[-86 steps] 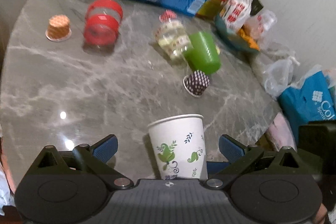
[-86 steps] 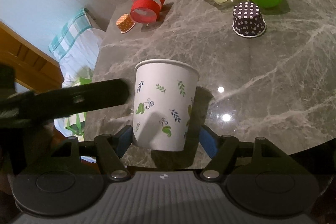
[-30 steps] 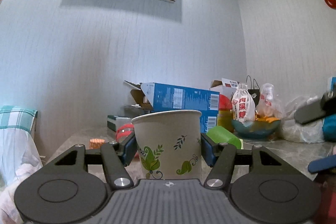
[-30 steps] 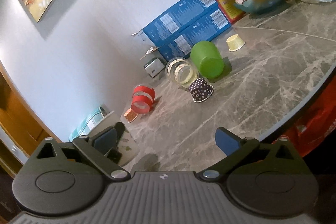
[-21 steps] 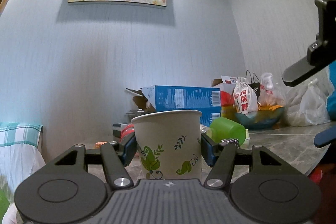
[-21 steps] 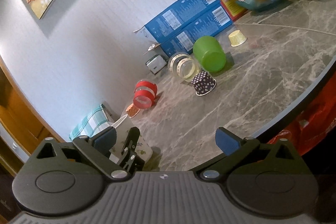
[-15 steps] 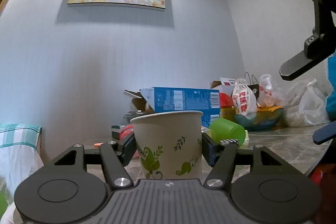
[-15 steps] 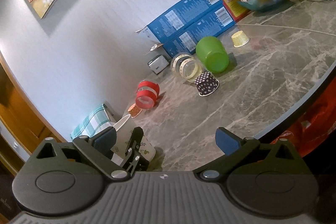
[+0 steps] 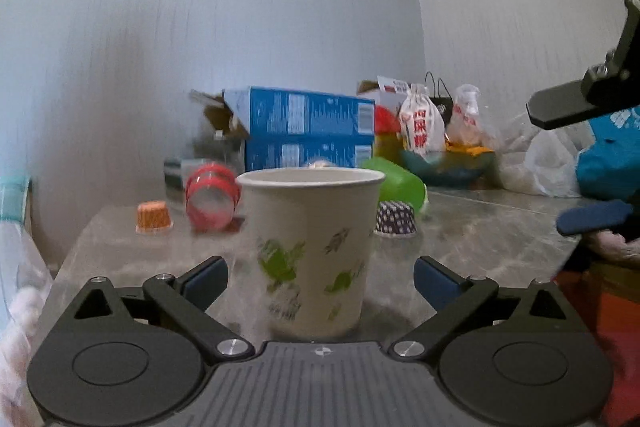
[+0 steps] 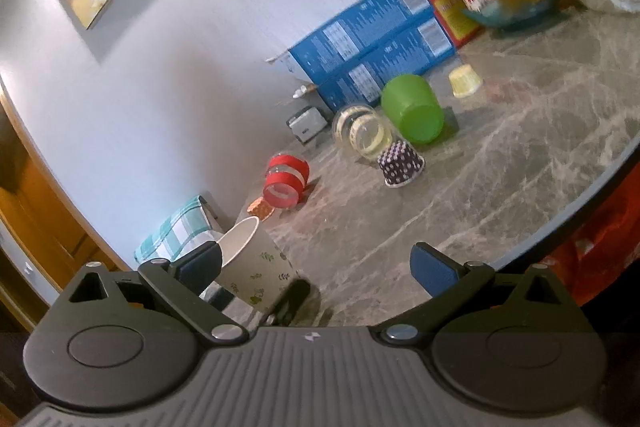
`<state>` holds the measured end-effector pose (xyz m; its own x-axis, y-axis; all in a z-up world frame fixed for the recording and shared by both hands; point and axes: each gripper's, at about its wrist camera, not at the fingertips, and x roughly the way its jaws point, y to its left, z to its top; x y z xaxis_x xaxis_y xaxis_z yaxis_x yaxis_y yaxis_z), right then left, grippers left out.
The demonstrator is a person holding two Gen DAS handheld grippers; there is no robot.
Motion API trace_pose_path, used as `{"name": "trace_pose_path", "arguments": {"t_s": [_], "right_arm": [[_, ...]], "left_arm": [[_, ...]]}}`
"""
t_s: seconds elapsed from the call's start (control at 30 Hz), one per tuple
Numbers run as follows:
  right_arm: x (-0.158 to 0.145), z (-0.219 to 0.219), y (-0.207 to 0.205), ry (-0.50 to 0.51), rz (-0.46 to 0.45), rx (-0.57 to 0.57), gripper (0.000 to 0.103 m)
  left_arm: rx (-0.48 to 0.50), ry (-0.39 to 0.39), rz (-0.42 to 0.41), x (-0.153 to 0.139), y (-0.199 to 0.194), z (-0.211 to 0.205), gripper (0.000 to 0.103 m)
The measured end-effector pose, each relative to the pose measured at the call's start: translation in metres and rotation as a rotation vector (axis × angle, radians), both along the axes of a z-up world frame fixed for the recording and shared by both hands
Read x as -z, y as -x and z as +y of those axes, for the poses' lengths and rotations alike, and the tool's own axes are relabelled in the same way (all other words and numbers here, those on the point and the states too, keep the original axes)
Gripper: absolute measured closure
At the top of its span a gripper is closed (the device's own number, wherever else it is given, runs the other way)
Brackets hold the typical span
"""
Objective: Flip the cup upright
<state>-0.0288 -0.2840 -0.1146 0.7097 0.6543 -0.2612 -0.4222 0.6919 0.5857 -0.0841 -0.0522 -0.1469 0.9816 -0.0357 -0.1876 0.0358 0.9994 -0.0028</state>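
A white paper cup with green leaf prints [image 9: 310, 251] stands upright, mouth up, on the grey marble table [image 9: 472, 239] near its front edge. My left gripper [image 9: 320, 277] is open, its blue pads on either side of the cup and apart from it. In the right wrist view the cup [image 10: 252, 265] shows at the lower left, near the table's corner. My right gripper [image 10: 316, 265] is open and empty, held off the table's edge to the right of the cup.
Further back lie a red jar [image 9: 212, 195], a green cup on its side [image 9: 398, 181], a clear jar [image 10: 362, 133], and overturned small cups: orange [image 9: 154, 217], polka-dot [image 9: 395, 219], yellow [image 10: 465, 79]. Blue boxes [image 9: 308, 131], a bowl and bags line the back wall.
My left gripper has opened and let go of the paper cup, which now stands on the table. The left view has dropped lower toward the table. My right gripper stays open, off to the side.
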Motion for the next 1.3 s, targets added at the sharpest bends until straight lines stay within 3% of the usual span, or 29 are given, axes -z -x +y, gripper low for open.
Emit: {"name": "trace_pose_path", "arguments": {"t_s": [0.13,0.23,0.37,0.43,0.5,0.57,0.67,0.8,1.3], "right_arm": [[-0.009,0.012,0.014,0.106,-0.093,0.039,0.001],[-0.015,0.029,0.033,0.249,-0.218,0.094,0.001],[-0.019,0.045,0.062,0.369,-0.390,0.169,0.001],[-0.029,0.047,0.068,0.393,-0.337,0.174,0.001],[-0.047,0.048,0.065,0.435,-0.206,0.157,0.001],[-0.063,0.046,0.062,0.461,-0.135,0.115,0.001],[-0.088,0.039,0.063,0.454,-0.107,0.070,0.001],[-0.109,0.037,0.070,0.483,-0.112,0.076,0.001],[-0.105,0.043,0.060,0.478,-0.107,0.046,0.001]], "left_arm": [[0.034,0.068,0.051,-0.022,0.034,0.026,0.002],[-0.001,0.136,0.109,-0.051,0.051,0.051,0.001],[-0.071,0.107,0.262,-0.089,0.049,0.071,0.001],[-0.054,0.113,0.308,-0.103,0.053,0.078,0.001],[-0.018,0.103,0.345,-0.117,0.055,0.078,0.001],[0.020,0.074,0.353,-0.130,0.057,0.073,0.001],[0.045,0.018,0.374,-0.145,0.058,0.066,0.001],[0.039,0.021,0.408,-0.156,0.055,0.063,0.001],[0.048,0.030,0.442,-0.164,0.048,0.056,0.001]]}}
